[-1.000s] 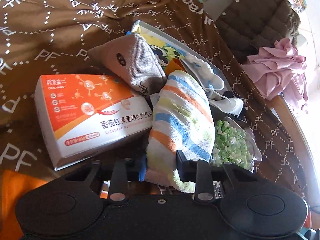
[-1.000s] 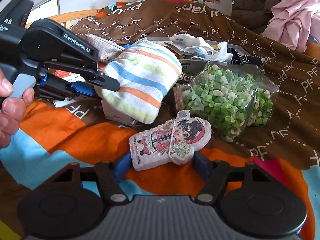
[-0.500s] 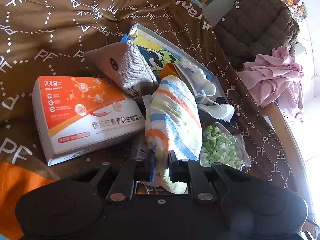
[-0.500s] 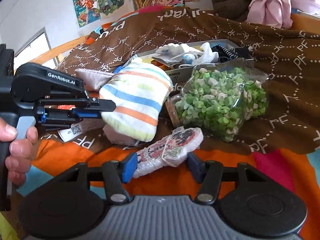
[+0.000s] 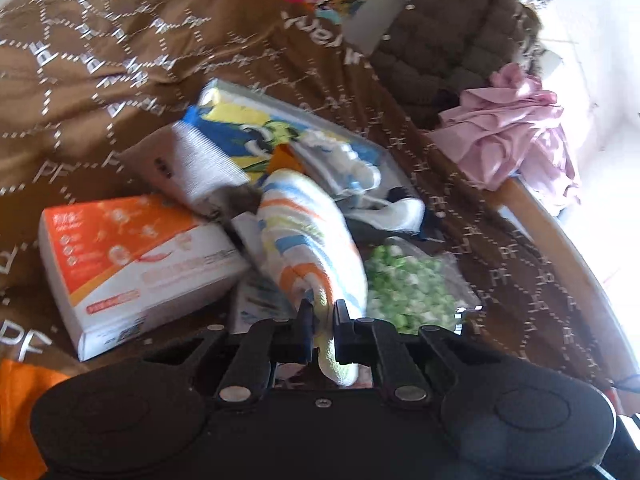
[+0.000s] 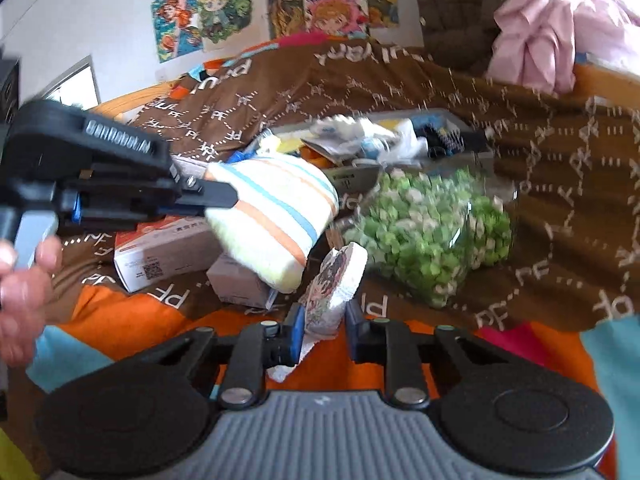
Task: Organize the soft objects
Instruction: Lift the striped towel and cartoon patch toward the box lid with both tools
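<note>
My left gripper is shut on the near end of a striped soft towel roll, white with blue, orange and yellow bands, and holds it lifted; it also shows in the right wrist view with the left gripper clamped on it. My right gripper is shut on a flat soft cartoon-figure pad, tilted up on edge off the orange blanket. A grey fabric pouch lies behind the towel.
An orange-and-white box lies at the left. A clear bag of green bits lies at the right. A grey tray with cloths stands behind. A small white box sits under the towel. Pink cloth lies far right.
The left gripper closed on the striped towel and lifted it. The right gripper closed on the cartoon pad and raised it on edge.
</note>
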